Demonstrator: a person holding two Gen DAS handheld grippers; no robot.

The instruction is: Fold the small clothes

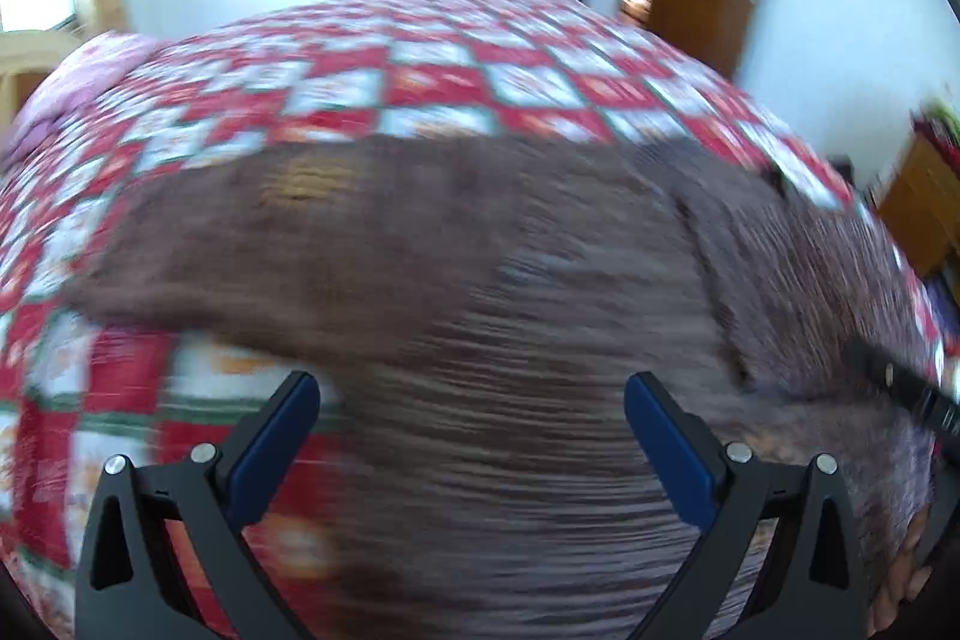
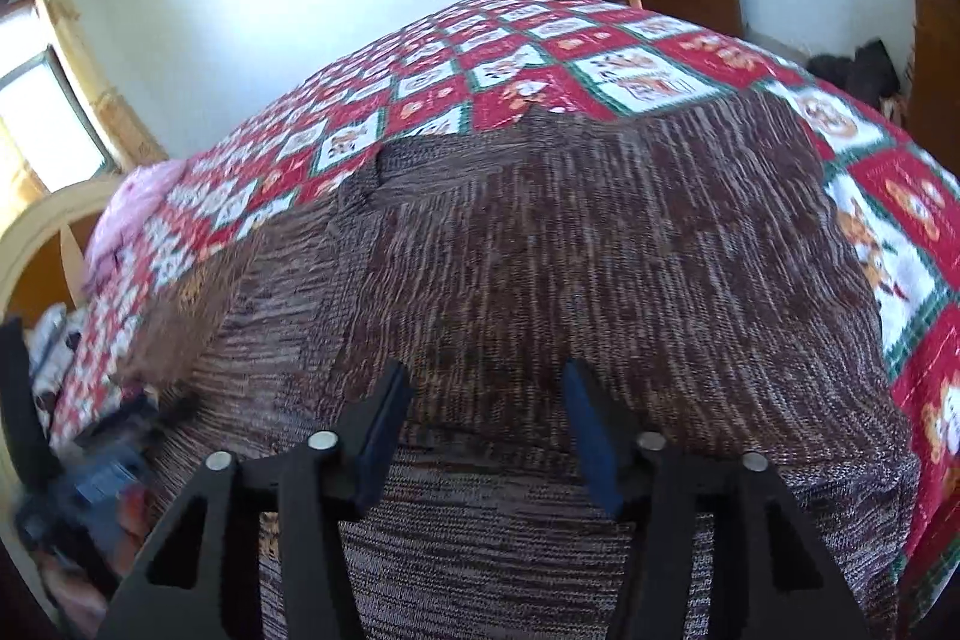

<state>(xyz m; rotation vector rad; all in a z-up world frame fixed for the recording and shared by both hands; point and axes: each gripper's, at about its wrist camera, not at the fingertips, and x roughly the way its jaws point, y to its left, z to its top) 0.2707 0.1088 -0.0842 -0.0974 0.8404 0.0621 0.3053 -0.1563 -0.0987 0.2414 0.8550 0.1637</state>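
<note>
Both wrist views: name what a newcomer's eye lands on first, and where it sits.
The brown knitted garment dominates, spread flat across the near half of the bed. Behind and around it runs the red, white and green patchwork quilt, covering the bed to the far wall. In the foreground each claw, left and right, stands open above the knit, with blue pads.

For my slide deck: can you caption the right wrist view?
Open right gripper poised over a brown knit sweater spread on a red patchwork quilt.
</note>
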